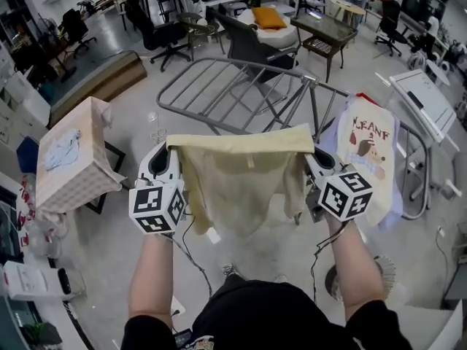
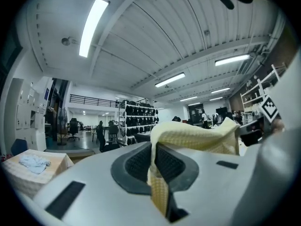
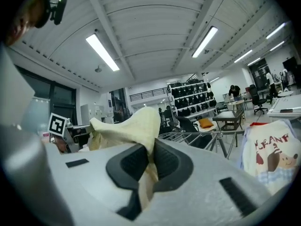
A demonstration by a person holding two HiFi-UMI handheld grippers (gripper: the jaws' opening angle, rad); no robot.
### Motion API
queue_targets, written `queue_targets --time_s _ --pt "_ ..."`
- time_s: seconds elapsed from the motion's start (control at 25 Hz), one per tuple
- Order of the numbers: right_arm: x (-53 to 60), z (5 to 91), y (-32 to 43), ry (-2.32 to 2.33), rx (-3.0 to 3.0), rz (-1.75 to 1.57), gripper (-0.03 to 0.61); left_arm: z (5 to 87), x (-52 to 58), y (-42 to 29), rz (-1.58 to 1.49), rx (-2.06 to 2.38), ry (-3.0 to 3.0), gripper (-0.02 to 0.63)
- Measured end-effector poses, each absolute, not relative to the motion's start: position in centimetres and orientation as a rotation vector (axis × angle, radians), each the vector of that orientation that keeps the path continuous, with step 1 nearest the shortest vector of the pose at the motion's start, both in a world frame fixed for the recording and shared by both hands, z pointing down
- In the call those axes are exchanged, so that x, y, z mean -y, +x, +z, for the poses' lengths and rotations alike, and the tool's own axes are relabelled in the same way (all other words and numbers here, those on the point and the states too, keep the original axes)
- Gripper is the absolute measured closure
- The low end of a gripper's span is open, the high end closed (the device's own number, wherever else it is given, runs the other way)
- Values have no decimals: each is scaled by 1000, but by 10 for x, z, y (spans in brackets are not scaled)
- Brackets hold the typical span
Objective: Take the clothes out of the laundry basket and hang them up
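Location type: a large open-plan laboratory or workshop hall with office furniture. Indicators: a smooth grey concrete floor [image 1: 416, 246]; black swivel office chairs on castors [image 1: 162, 33]; a dark glass-topped metal table [image 1: 325, 29]; a tall white metal shelving rack [image 2: 137, 117] loaded with rows of dark items, possibly bags, too small to identify; a ribbed white industrial ceiling [image 2: 155, 36] fitted with long fluorescent tube lights [image 2: 93, 26]; a black railed mezzanine gallery [image 2: 91, 99].

We see grey polished floor [image 1: 139, 115], black office chairs [image 1: 157, 31] at 11 o'clock, small table [image 1: 325, 29] at 1, shelving rack [image 2: 136, 114] w/ dark gear, ceiling strip lights [image 2: 93, 26].
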State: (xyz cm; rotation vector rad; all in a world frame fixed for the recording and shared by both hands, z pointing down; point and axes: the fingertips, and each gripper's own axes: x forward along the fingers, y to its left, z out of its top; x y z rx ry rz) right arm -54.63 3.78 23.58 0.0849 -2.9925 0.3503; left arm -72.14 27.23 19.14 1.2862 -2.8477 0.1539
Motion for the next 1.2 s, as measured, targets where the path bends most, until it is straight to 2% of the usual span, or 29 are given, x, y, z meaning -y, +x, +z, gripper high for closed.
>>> queue_targets --time_s 0.28,0.68,1.2 --pt "-43 215 -602 221 3022 338 566 190 -270 -786 141 2792 1421 597" --pt "-38 192 -646 279 3052 309 566 177 -259 -838 113 2787 1480 597" --pt "63 207 -711 188 3064 453 566 184 -161 -899 176 2803 1404 597"
